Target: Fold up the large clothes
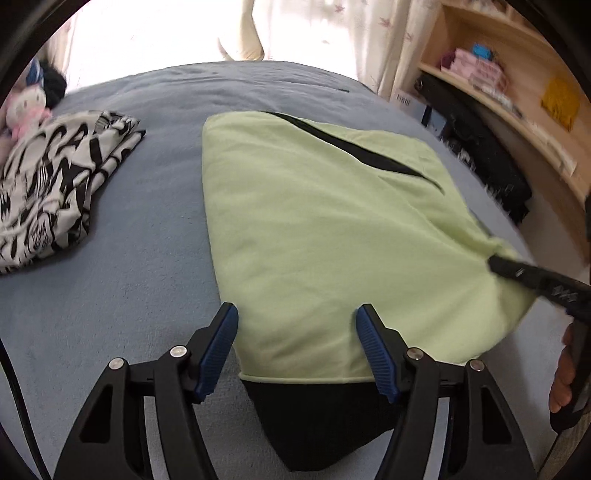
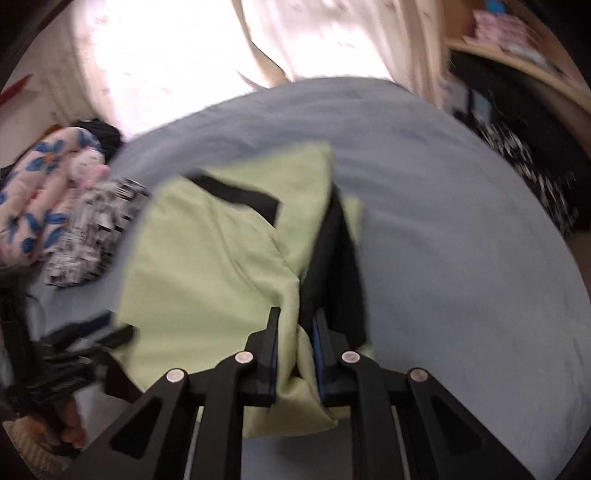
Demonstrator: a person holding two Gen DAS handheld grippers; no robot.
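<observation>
A light green garment (image 1: 317,229) with black trim lies partly folded on the blue-grey bed (image 1: 147,236). Its black part (image 1: 317,424) pokes out at the near edge. My left gripper (image 1: 295,314) is open and empty, its jaws astride the garment's near left corner. My right gripper (image 2: 295,325) is shut on a bunched edge of the green garment (image 2: 207,258) and holds it lifted a little. The right gripper also shows in the left wrist view (image 1: 495,264), pinching the garment's right corner. The right wrist view is blurred.
A folded black-and-white patterned garment (image 1: 48,192) lies at the bed's left, with a plush toy (image 1: 22,110) behind it. A wooden shelf (image 1: 517,110) and dark items stand to the right. Curtains (image 1: 295,29) hang behind the bed.
</observation>
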